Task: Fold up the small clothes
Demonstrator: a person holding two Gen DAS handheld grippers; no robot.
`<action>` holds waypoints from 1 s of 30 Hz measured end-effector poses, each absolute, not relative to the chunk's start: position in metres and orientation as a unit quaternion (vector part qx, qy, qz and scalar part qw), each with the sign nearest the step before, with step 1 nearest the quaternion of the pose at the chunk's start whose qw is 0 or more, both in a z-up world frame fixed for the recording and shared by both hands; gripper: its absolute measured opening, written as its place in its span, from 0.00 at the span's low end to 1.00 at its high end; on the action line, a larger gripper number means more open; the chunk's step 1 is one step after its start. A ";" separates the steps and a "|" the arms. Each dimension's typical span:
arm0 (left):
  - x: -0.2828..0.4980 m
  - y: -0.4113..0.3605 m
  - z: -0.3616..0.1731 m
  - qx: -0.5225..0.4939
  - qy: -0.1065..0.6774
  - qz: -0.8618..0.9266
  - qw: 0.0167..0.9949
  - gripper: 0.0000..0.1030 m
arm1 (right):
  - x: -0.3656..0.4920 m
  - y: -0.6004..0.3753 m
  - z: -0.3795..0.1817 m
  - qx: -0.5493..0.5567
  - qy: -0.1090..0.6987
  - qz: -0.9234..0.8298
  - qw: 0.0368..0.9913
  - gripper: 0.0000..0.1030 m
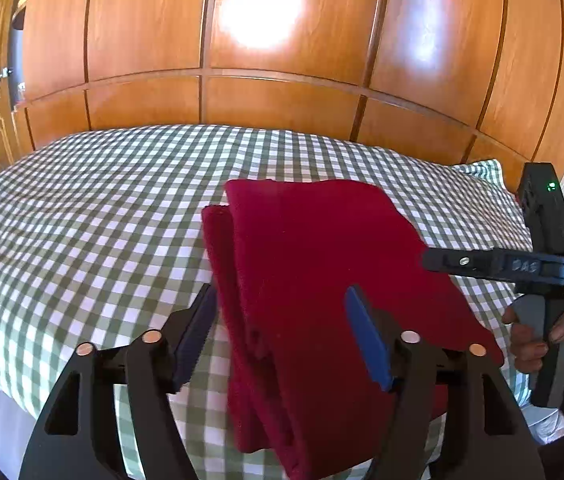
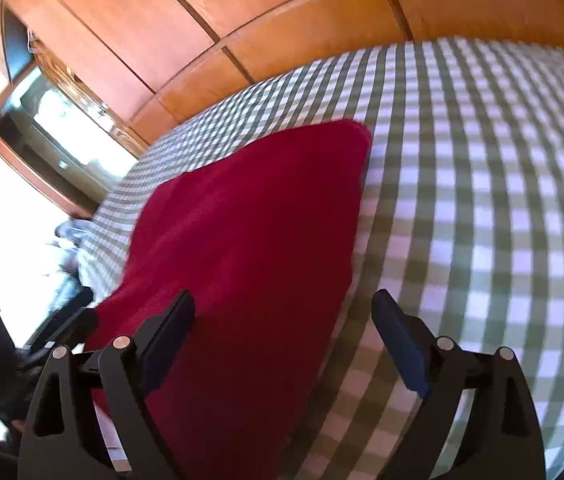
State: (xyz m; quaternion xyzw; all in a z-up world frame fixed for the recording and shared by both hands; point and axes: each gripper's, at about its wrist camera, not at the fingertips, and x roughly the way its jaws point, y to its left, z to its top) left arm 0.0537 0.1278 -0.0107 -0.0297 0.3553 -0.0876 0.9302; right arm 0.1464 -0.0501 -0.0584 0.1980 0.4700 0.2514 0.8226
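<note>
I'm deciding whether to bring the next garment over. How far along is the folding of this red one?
Done: the red cloth lies doubled on the checked bed, layers stacked along its left edge. In hand: nothing; the left tongs and right tongs both stand open over it, gripping nothing. Left: perhaps another fold or some tidying, since the layers sit slightly offset.

Legible text: one item. On the side of the right hand-held gripper [image 1: 433,261], as seen from the left wrist view, embossed or printed characters sit on the dark body behind its finger; they look like "DAS", but blur makes the reading uncertain. Signs: a small green light glows on the upright block above that lettering. Nothing else can be read in either view.
</note>
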 end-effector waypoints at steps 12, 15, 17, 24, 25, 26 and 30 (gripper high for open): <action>0.077 0.144 -0.048 -0.090 0.414 -0.136 0.896 0.68 | 0.150 -0.041 -0.090 0.267 0.512 0.330 0.747 0.87; 0.090 0.159 -0.066 -0.161 0.433 -0.166 0.871 0.68 | 0.154 -0.029 -0.094 0.263 0.516 0.343 0.740 0.83; 0.097 0.169 -0.080 -0.211 0.442 -0.191 0.851 0.68 | 0.155 -0.025 -0.095 0.254 0.516 0.351 0.739 0.73; 0.097 0.177 -0.089 -0.278 0.426 -0.259 0.821 0.45 | 0.146 -0.031 -0.081 0.251 0.490 0.359 0.754 0.43; 0.096 0.175 -0.085 -0.276 0.423 -0.264 0.822 0.44 | 0.143 -0.032 -0.076 0.245 0.483 0.359 0.760 0.42; 0.097 0.172 -0.082 -0.274 0.421 -0.270 0.821 0.42 | 0.139 -0.037 -0.071 0.243 0.476 0.358 0.766 0.41; 0.104 0.138 -0.062 -0.261 0.417 -0.316 0.811 0.40 | 0.126 -0.076 -0.052 0.252 0.446 0.340 0.789 0.41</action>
